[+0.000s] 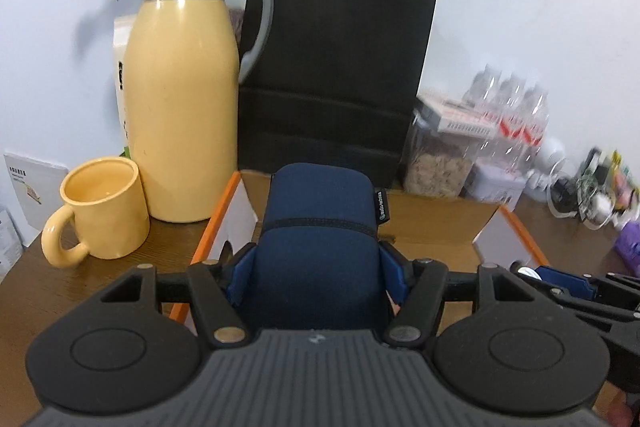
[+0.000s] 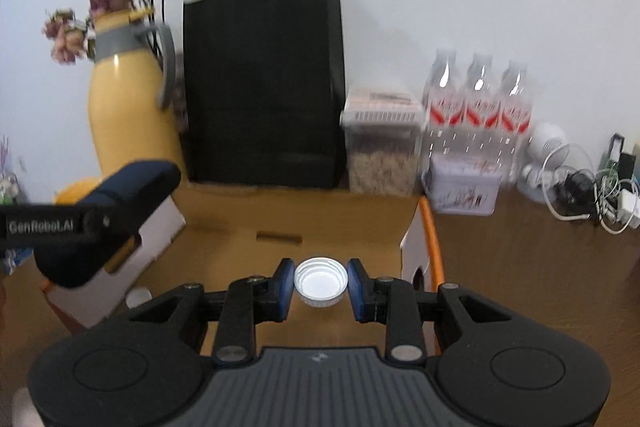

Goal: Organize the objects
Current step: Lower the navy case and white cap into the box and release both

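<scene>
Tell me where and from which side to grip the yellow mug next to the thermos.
Probably best to grip the yellow mug across its upper wall near the open rim, from above or from the front. It stands upright; its handle juts toward the lower left, and the thermos crowds its right side, so a sideways approach from the right looks blocked.
</scene>
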`<state>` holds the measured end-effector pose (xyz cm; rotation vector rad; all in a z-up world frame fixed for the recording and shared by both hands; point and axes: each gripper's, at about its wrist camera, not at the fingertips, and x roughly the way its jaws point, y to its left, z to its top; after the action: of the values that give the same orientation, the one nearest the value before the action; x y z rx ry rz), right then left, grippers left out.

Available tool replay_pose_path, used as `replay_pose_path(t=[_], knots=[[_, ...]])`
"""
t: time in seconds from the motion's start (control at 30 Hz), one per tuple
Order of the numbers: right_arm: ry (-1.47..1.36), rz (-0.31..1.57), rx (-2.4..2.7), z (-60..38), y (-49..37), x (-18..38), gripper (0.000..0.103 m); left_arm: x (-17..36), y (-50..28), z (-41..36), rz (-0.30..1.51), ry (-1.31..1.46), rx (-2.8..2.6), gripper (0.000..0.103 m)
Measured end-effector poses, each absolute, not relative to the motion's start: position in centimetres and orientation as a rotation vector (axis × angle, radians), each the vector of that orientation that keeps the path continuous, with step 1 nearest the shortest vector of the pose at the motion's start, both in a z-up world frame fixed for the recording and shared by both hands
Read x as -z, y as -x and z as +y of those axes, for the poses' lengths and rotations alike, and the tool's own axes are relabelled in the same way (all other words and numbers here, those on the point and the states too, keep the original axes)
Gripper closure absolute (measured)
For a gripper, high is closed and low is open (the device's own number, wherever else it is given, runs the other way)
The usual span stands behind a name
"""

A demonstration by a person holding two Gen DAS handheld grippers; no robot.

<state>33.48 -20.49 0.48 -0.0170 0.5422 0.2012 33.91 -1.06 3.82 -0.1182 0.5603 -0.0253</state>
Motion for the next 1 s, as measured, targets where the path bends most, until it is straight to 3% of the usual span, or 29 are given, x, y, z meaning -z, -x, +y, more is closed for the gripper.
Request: replay_pose_path(t=[0.23, 0.27, 0.3, 0.33, 0.37, 0.43, 1.0], knots=[[0.053, 0.598, -0.202, -19.6, -33.8, 1.0, 0.075, -1.9, -35.7, -0.9, 0.674, 0.126, 0.045, 0.038], [0.06, 0.605, -0.195, -19.6, -33.8, 1.1, 0.075, -2.0, -35.6, -1.0, 0.669, 0.116, 0.04, 0.035], [0.068, 0.615, -0.191, -19.5, -33.8, 1.2, 0.075, -2.1, -35.4, -1.0, 0.656, 0.109, 0.032, 0.025], [0.074, 0.622, -0.189, -19.4, -33.9, 1.2, 0.065, -2.3, -35.2, -1.1, 0.64, 0.104, 0.028, 0.015], [0.079, 0.626, -0.187, -19.3, -33.9, 1.2, 0.039, -2.5, -35.1, -1.2, 0.629, 0.099, 0.028, 0.0], [0.095, 0.61, -0.183, -19.0, -33.8, 1.1, 0.003, -2.9, -34.6, -1.3, 0.596, 0.093, 0.026, 0.0], [0.107, 0.511, -0.166, -19.0, -32.2, -0.6, 0.001, -4.9, -32.3, -2.0, 0.511, 0.073, 0.025, 0.0]])
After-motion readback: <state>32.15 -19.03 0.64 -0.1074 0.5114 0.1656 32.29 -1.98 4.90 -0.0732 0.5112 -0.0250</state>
